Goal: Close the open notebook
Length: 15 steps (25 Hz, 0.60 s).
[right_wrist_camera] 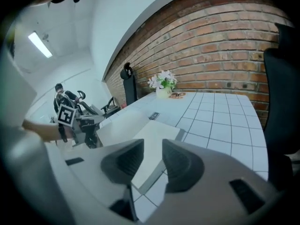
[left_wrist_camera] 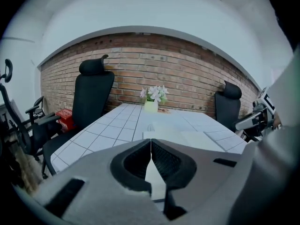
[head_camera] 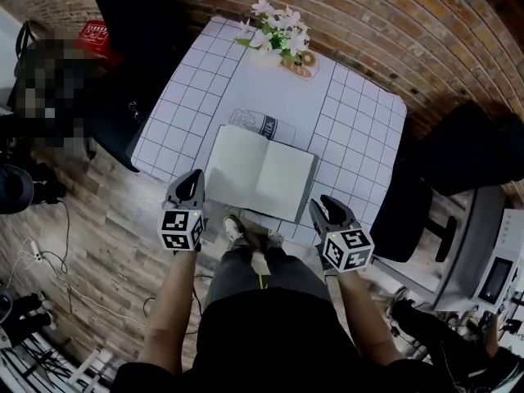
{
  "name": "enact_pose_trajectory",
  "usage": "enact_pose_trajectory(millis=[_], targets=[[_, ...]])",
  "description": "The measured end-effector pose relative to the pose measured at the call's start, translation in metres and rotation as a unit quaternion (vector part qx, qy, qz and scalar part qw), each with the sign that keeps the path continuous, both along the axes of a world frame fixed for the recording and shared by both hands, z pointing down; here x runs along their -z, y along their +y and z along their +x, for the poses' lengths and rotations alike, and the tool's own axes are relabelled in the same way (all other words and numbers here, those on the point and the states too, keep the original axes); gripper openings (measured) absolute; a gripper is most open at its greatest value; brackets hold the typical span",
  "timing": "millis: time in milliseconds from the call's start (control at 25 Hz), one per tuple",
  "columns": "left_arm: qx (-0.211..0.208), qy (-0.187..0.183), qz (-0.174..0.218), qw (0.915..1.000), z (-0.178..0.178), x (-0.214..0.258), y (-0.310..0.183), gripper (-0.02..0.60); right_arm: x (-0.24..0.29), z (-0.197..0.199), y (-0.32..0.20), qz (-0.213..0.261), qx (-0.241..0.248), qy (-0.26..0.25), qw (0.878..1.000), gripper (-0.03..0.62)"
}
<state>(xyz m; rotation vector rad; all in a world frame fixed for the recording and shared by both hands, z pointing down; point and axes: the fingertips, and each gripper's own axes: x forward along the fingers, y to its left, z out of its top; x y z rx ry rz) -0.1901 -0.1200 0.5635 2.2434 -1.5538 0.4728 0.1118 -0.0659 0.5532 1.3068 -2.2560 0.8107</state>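
The open white notebook with blank pages [head_camera: 260, 173] lies flat on the white table with a grey grid pattern [head_camera: 360, 113], close to its near edge, both pages facing up. The left gripper [head_camera: 194, 176] sits just beside the left page's near corner, and in the left gripper view its dark jaws are clenched tip to tip, with the pale pages showing beyond them. Over to the right gripper [head_camera: 327, 203]: it sits by the right page's near corner and its jaws stand apart, released. The notebook's corner shows through the gap, with neither pad pressing on it. At the table's far end stands a small pot of white flowers with green leaves [head_camera: 274, 33], backed by the red brick wall [head_camera: 393, 23]. A black high-backed office chair [left_wrist_camera: 93, 93] waits at the table's left side.
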Motion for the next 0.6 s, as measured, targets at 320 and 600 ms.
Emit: enact_pose_trajectory(millis=[320,600], targets=[[-0.010,-0.016,-0.059,0.9981,-0.013,-0.048,-0.013,0.026,-0.033,-0.004,0.000,-0.035,-0.017,0.004,0.999,0.166],[-0.038,-0.052,-0.092,0.9937,-0.015,-0.069,-0.020,0.026,-0.065,-0.006,-0.002,-0.072,-0.024,0.017,0.997,0.183]])
